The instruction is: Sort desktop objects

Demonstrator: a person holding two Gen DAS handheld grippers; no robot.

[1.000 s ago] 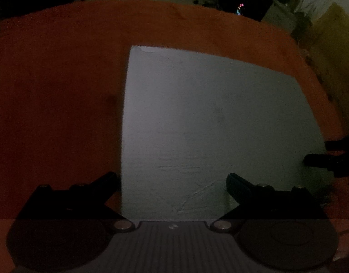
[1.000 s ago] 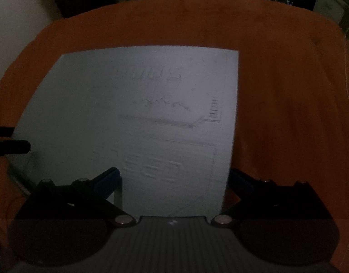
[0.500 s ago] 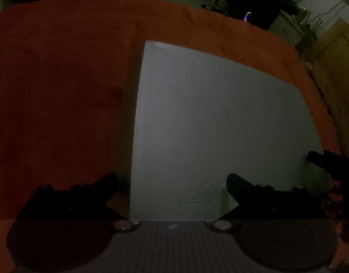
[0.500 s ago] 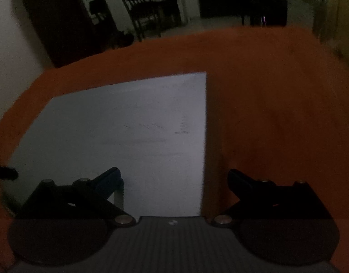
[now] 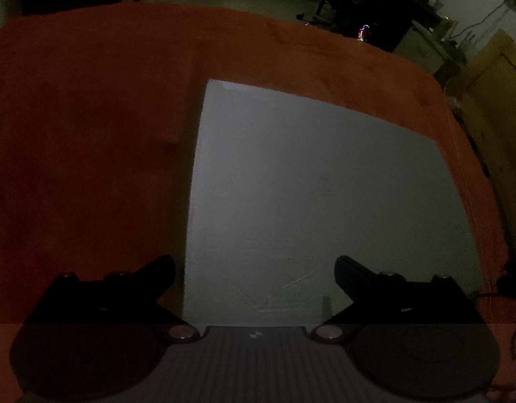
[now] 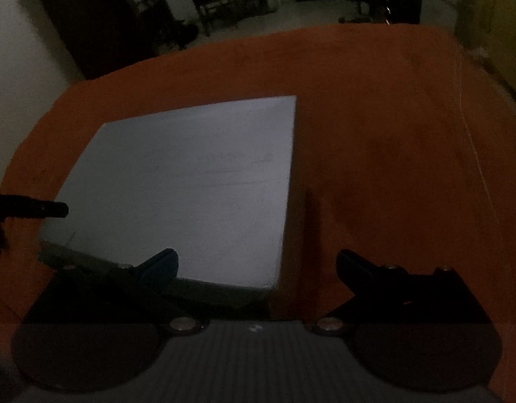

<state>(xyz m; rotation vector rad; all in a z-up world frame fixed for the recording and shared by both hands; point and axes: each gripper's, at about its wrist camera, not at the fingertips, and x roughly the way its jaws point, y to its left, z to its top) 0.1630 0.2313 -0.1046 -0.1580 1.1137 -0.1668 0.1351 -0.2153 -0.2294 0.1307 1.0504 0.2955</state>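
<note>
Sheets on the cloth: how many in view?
1. A single pale sheet lies on the orange cloth, ahead of the open left gripper and between the two grippers; the right wrist view shows the same sheet. Anything beneath it is hidden.

Dim light throughout; detail lost in both views. Faint raised marks on the grey sheet [image 6: 190, 184] are too blurred to read. Its near edge is hidden behind the left gripper [image 5: 254, 268] body in the left wrist view. The right gripper [image 5: 513, 278] shows only as a dark sliver cut by the frame's right edge; jaw state can't be told there. Background furniture [image 6: 224, 3] is too dark to identify. The orange cloth [image 5: 90, 134] runs off-frame left.
</note>
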